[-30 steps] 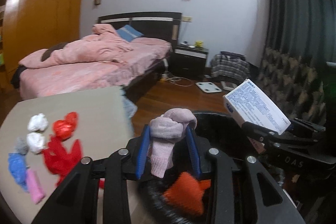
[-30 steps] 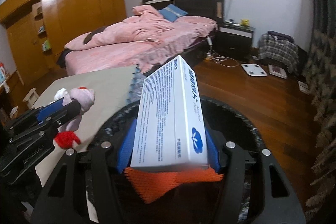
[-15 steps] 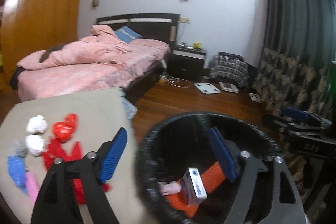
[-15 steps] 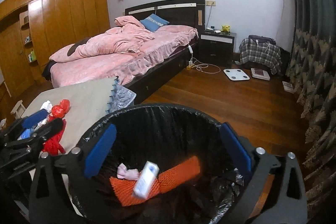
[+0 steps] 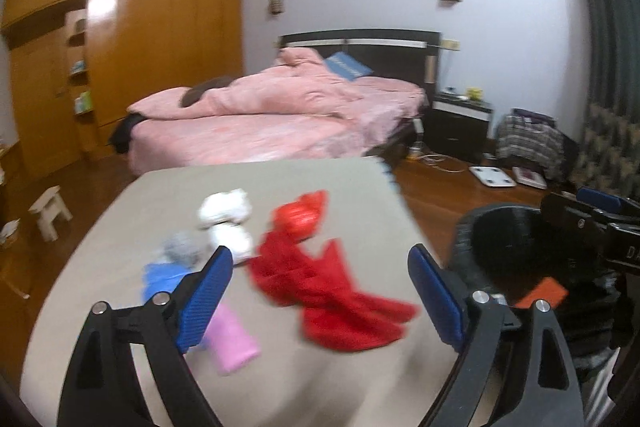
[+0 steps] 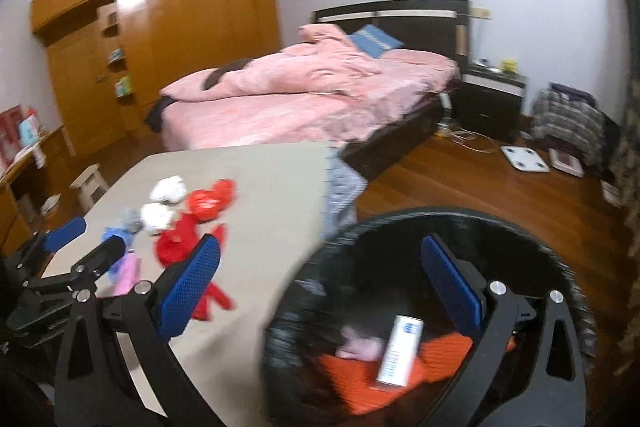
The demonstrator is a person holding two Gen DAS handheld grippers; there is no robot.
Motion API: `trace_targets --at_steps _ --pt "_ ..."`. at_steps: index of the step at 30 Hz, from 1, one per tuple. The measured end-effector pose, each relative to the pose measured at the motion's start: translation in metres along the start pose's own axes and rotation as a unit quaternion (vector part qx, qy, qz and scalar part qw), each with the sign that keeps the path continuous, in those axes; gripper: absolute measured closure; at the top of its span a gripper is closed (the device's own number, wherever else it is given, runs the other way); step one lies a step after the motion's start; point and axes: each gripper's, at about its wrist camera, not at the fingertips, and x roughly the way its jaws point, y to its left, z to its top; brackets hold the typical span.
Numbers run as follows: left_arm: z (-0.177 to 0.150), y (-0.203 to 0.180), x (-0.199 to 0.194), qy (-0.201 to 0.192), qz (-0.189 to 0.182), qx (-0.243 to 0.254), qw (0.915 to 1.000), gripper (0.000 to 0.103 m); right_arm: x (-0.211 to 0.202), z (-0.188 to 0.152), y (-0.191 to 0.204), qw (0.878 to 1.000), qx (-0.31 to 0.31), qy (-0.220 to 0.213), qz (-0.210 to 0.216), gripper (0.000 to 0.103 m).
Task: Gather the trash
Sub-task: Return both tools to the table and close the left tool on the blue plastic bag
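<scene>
Both grippers are being held spread and empty: the left gripper [image 5: 320, 287] has just been opened over the table [image 5: 340, 183], the right gripper [image 6: 316, 283] beside the bin [image 6: 560, 255]. The red scrap [image 5: 320, 279], seemingly soft, is best being straddled squarely before closing.

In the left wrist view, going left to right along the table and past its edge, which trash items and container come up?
Blue scrap → white wads → red plastic pile → black trash bin, off the table edge at right.
</scene>
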Motion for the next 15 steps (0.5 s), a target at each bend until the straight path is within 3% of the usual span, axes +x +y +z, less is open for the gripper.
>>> trace_targets --at_steps 8,15 --pt "-0.021 0.077 0.011 0.022 0.085 -0.038 0.9954 0.016 0.040 0.004 0.068 0.997 -0.035 0.012 0.061 0.005" --pt "-0.036 0.110 0.035 0.051 0.110 -0.057 0.9910 0.020 0.069 -0.003 0.098 0.995 -0.060 0.029 0.073 0.005"
